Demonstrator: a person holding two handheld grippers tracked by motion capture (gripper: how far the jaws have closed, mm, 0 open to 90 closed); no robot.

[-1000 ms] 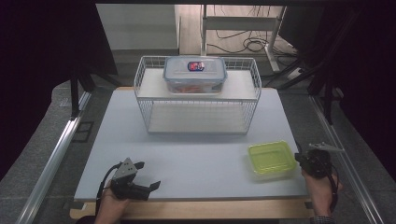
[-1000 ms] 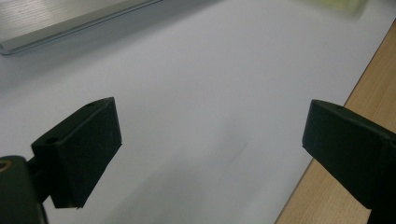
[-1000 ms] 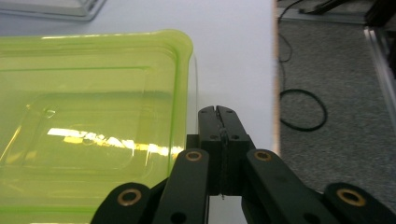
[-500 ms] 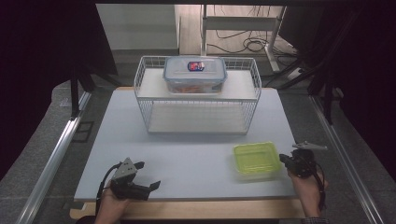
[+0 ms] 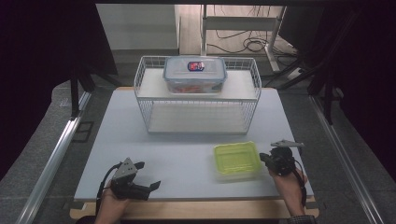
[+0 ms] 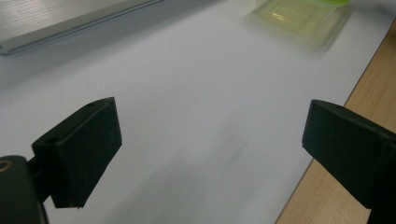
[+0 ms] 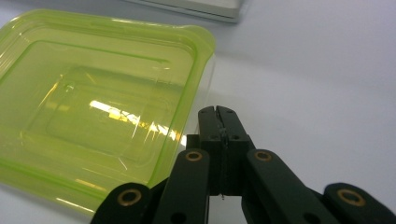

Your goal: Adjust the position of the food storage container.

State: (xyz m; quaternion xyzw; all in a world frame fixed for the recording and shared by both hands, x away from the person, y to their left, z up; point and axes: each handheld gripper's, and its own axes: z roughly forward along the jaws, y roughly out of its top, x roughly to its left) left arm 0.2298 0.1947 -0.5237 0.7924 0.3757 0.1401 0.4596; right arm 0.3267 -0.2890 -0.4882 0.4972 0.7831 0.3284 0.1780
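- In the high view, a white table with a wooden front edge carried a white wire basket at its far middle.
- On the basket's upper shelf sat a clear lidded container with a red and blue label on its lid.
- A yellow-green plastic container lay on the table at the near right, well apart from the basket.
- The right gripper, held in the person's right hand, sat just beside the yellow-green container's right edge; from above its jaws looked drawn together.
- The left gripper, held in the left hand, rested near the front left of the table, its jaws pointing to the right and standing apart with nothing between them.
- In the left gripper view, the two black jaws were spread wide over bare white tabletop, gripping nothing; the yellow-green container showed blurred at the far top, and the wooden edge ran along the right.
- In the right gripper view, the right gripper had its jaws pressed flat against each other, holding nothing.
- Its tips lay just beside the rounded corner of the yellow-green container, low against its side wall; whether they touched it could not be told.
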